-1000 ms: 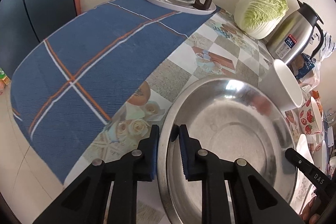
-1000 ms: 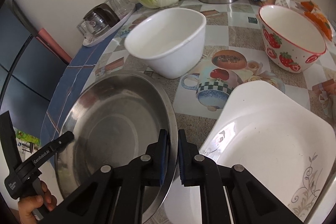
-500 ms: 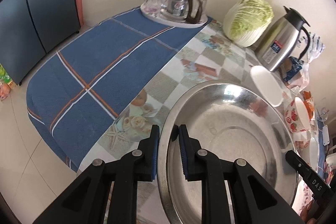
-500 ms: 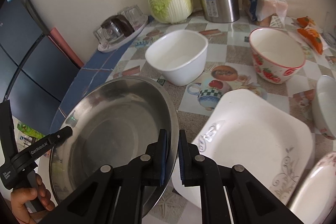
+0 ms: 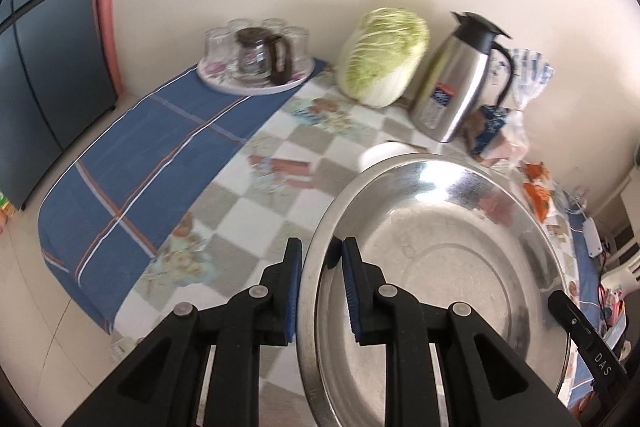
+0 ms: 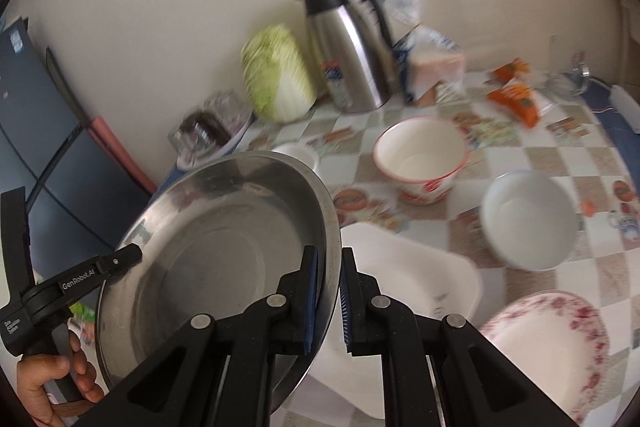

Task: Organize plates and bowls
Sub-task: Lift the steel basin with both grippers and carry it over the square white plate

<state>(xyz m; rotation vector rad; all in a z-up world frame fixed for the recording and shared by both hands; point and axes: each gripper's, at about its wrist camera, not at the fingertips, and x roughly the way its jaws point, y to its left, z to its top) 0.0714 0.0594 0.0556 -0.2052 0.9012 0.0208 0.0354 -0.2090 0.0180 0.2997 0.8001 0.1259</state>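
A large steel basin (image 5: 440, 267) hangs tilted above the table, held by its rim from both sides. My left gripper (image 5: 320, 263) grips the near-left rim; its jaws are opening slightly with the rim still between the pads. My right gripper (image 6: 328, 267) is shut on the opposite rim of the basin (image 6: 208, 247). Below it on the table lie a white square plate (image 6: 408, 279), a floral plate (image 6: 552, 343), a strawberry bowl (image 6: 420, 159), a blue-rimmed white bowl (image 6: 528, 219) and a plain white bowl (image 5: 380, 153), which is partly hidden behind the basin.
A cabbage (image 5: 384, 59), a steel thermos jug (image 5: 456, 79), a bread bag (image 6: 432, 63) and a tray of glasses (image 5: 256, 63) stand along the wall. A blue cloth (image 5: 140, 155) covers the table's left end. A dark cabinet (image 5: 44, 79) stands beyond it.
Both grippers have risen and pulled back with the steel basin, which has left the table. More of the table and the far dishes shows now.
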